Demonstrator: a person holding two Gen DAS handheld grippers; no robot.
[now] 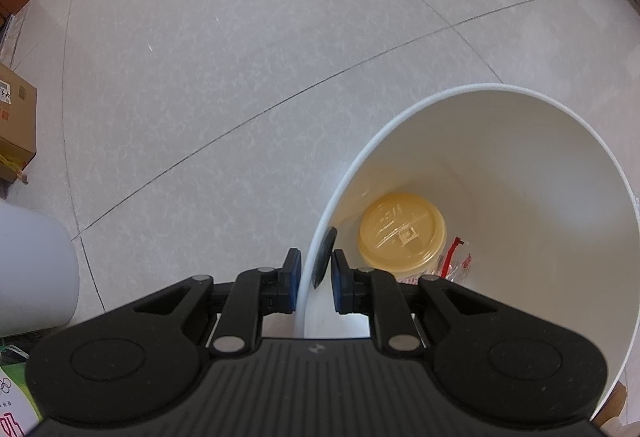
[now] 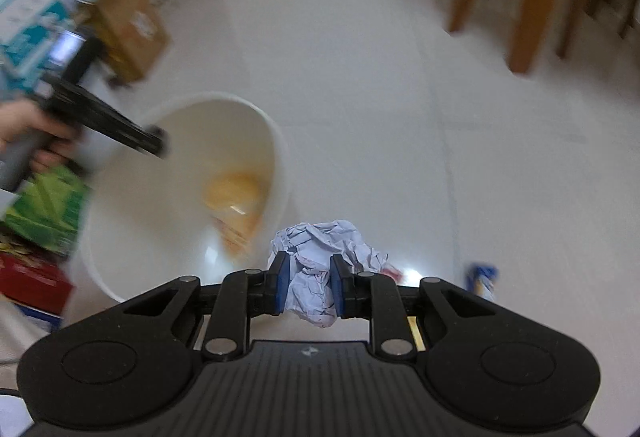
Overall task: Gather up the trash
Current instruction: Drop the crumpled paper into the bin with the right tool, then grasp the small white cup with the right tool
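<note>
**Tipping the bin for a paper ball**

Gripping the bin (image 1: 500,173) by its near-left rim, the left gripper (image 1: 316,277) has its fingers nearly closed on the wall, tilting the mouth, probably to ease the drop. Inside lie a yellow lid (image 1: 402,233), its embossed writing unreadable, and a red-printed wrapper (image 1: 456,261). To the right, the right gripper (image 2: 307,287) pinches crumpled paper (image 2: 320,257) just beside the bin's rim, above the floor (image 2: 400,117).
</note>
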